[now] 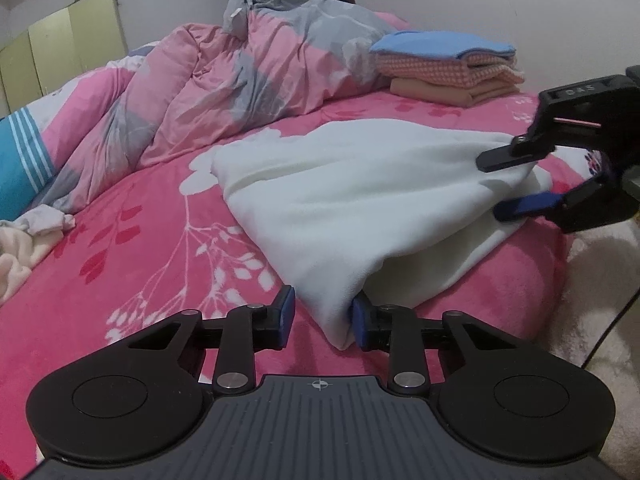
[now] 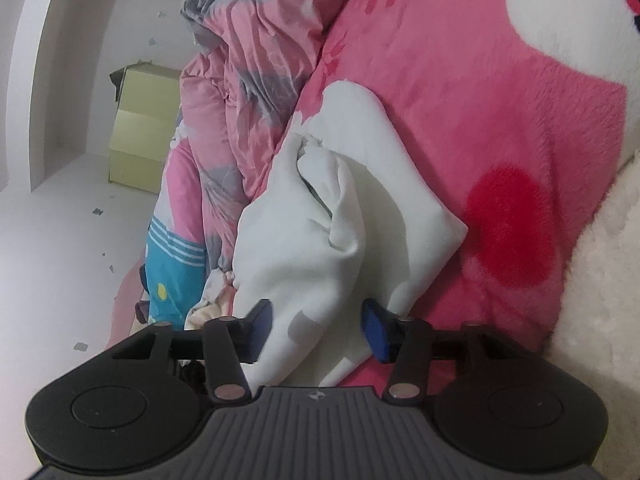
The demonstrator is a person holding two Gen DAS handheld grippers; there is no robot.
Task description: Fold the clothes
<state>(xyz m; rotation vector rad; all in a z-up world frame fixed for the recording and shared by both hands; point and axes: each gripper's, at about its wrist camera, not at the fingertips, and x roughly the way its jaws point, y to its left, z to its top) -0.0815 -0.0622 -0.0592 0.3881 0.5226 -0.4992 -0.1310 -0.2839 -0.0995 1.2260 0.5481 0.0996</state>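
White top (image 1: 360, 184) lies on the pink bed (image 1: 132, 248), near the edge by me, already folded over once I think, w/ a thick fold running along my side. It's soft & floppy, so I need 2 grips to move it flat.

My left gripper (image 1: 320, 316) is at the near corner of the fold. Its jaws are partly open. The right blue pad touches the cloth, the left pad stands just off it, so no real pinch yet. I put it there bc the corner is the easy bit to grab.

My right gripper (image 1: 508, 188) is at the far end of the same cloth. Seen from its own cam, right gripper (image 2: 316, 328) has cloth between the jaws, but the pads sit apart from it on both sides. So open round the cloth, not gripping. It's tipped on its side, prob so the pads can close on the edge from above & below.

Next I'd guess: shut both, lift a bit, fold the top in half again.

Further out: a neat pile of folded clothes (image 1: 444, 68) sits at the back of the bed, blue one on top. That's likely where this one goes. Behind is a lumpy pink & grey quilt (image 1: 224, 92). More loose clothes (image 1: 36, 228) wait at the left. Yellow-green cupboard (image 1: 68, 48) by the wall.
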